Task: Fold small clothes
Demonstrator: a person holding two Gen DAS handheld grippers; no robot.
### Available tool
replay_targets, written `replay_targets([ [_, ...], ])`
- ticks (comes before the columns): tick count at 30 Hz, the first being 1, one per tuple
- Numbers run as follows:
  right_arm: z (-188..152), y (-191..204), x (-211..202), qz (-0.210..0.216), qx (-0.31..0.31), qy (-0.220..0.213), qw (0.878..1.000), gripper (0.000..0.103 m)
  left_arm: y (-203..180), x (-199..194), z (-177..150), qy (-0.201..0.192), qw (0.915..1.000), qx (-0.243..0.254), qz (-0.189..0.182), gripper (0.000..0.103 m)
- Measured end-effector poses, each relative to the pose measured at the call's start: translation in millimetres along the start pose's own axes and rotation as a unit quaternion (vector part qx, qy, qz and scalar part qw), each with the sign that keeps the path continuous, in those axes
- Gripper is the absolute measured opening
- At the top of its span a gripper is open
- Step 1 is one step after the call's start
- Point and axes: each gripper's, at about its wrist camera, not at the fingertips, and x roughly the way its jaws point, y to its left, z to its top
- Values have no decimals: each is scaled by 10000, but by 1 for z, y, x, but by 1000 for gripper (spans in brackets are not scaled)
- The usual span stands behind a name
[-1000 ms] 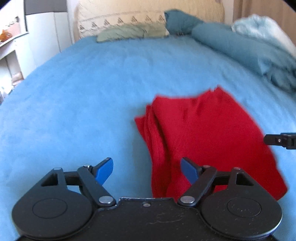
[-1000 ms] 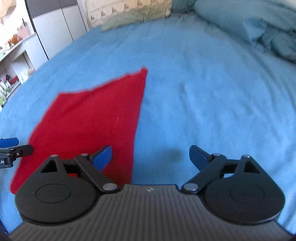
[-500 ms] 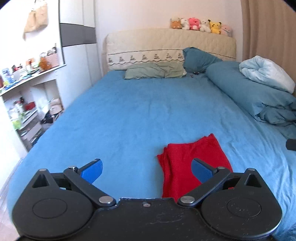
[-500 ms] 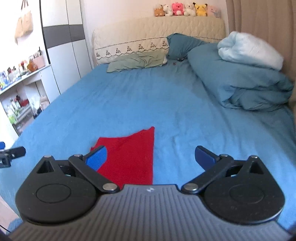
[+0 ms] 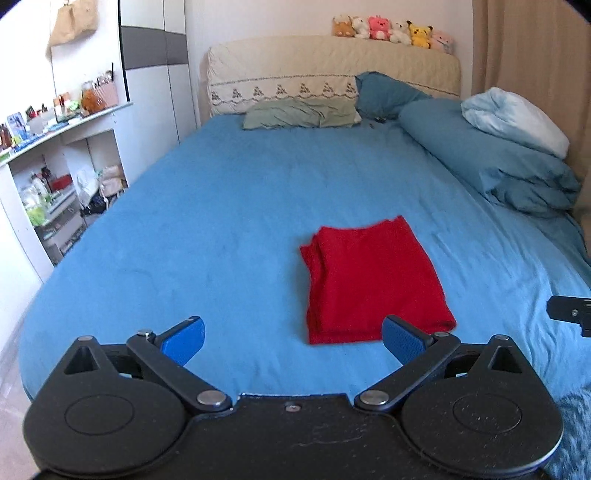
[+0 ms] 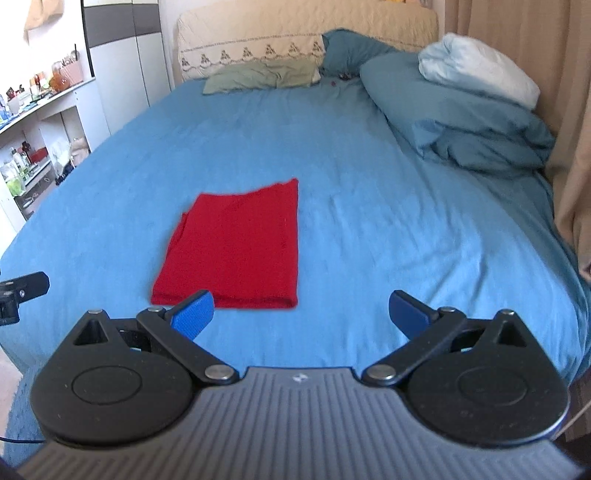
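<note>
Between the spread jaws of the left gripper [image 5: 293,341] lies only bare blue sheet; its blue pads [image 5: 184,339] stand wide apart and pinch nothing. Just beyond the right-hand pad of that gripper, and a little to its right, the folded red garment [image 5: 373,280] lies flat on the bed [image 5: 207,221], its near edge close to the pad tip in the picture but clear of it. Stacked layers show along the garment's left side.

From the right wrist view, the right gripper [image 6: 301,312] is likewise wide open with nothing between its pads [image 6: 194,312]. The red garment [image 6: 240,247] sits ahead and to the left of these jaws, its near edge just past the left pad, the rest of it stretching away up the bed [image 6: 388,206]. A small black part of each gripper shows at the edge of the other's view.

Farther off, to the right of both jaws, a heaped blue duvet [image 5: 491,162] carries a pale folded blanket [image 5: 513,122]. At the far end lie a green pillow [image 5: 299,114] and a teal pillow [image 5: 384,92] against the cream headboard [image 5: 332,70], with plush toys [image 5: 391,29] along its top. Shelves [image 5: 55,177] stand far to the left.
</note>
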Motion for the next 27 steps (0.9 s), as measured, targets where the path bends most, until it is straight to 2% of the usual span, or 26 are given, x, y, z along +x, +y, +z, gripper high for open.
replay_targets([
  [9, -29, 3, 7, -40, 36, 342, 9994, 103, -8, 1, -12, 126, 9998, 132, -117, 103],
  [27, -30, -2, 5, -97, -33, 394, 9992, 103, -5, 1, -15, 54, 9999, 107, -113, 103],
])
